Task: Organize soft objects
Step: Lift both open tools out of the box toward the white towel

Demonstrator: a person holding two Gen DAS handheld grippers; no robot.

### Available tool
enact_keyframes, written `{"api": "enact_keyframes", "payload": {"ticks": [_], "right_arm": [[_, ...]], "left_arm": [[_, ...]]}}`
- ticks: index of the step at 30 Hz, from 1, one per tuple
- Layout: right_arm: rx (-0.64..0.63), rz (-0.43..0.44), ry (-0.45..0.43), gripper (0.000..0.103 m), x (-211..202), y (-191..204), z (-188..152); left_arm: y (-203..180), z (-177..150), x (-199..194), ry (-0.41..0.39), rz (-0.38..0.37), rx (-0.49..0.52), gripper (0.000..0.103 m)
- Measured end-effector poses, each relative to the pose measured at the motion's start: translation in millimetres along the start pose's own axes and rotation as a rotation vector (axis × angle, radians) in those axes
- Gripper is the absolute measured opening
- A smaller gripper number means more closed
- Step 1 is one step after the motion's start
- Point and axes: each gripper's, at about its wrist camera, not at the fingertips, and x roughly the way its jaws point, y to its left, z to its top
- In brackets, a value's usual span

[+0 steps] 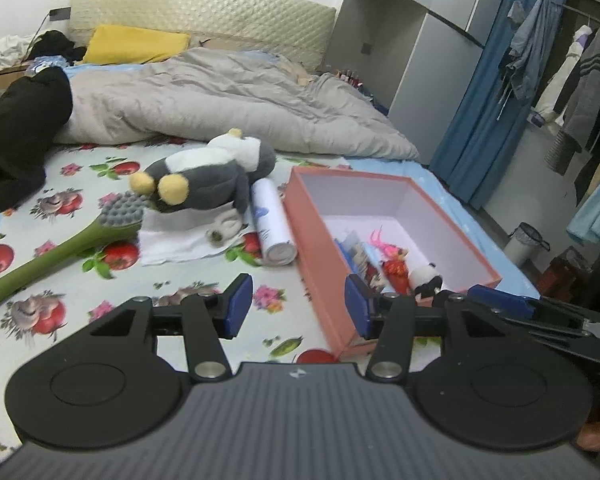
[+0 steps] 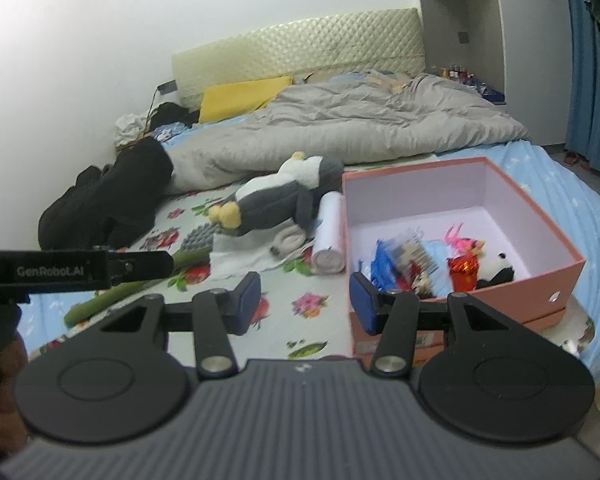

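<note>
The grey-and-white plush penguin (image 1: pixel 212 176) is flopped on its side on the bed (image 1: pixel 60 308), yellow feet pointing at about 8 o'clock, half lying on a white cloth (image 1: pixel 176 240). Right at its 3 o'clock, touching or nearly so, there's a rolled white tube (image 1: pixel 272 224). At its 8 o'clock a green long-handled brush (image 1: pixel 72 248) with a grey nubby head sits just beside the feet.

Further out at 3 o'clock, next to the tube, stands the open pink box (image 1: pixel 316 248). In its near corner there's a little panda plush (image 1: pixel 428 278), a red shiny thing (image 1: pixel 396 270) with pink feathers, and some blue stuff that's too blurry to call.

Behind the penguin, toward 12 o'clock, a rumpled grey duvet (image 1: pixel 220 100) covers the far half of the bed, with a yellow pillow (image 1: pixel 136 44) up against the headboard and a black garment (image 1: pixel 16 128) off at 10 o'clock.

Left gripper (image 1: pixel 298 306) hangs over the floral sheet by the box's near corner, jaws roughly half apart, nothing in them. Right gripper (image 2: pixel 304 300) is the same deal: midway apart and empty, with the box wall behind its right finger.
</note>
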Motion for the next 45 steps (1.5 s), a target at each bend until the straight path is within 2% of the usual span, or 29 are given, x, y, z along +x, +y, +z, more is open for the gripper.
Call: {"api": "enact_keyframes", "payload": {"ticks": [7,13,18,24,45], "right_arm": [[-0.014,0.006,-0.026,0.052,-3,17,-26],[-0.020,0.016,0.015,0.052,6,20,-50],[-0.045,0.025,0.026,0.052,16,32,-56],[-0.032,0.044,0.047,0.052,30,37,-60],[-0.049,0.076,0.103,0.052,121,44,-42]], "left_arm": [[19,-27,-11,-0.001,0.027,-0.010,0.057],[38,-54,-17,0.003,0.062,-0.025,0.057],[56,-66,-17,0.015,0.078,-0.059,0.058],[73,-69,-1,0.024,0.099,-0.086,0.063],[140,-46,96,0.097,0.162,-0.146,0.063]]}}
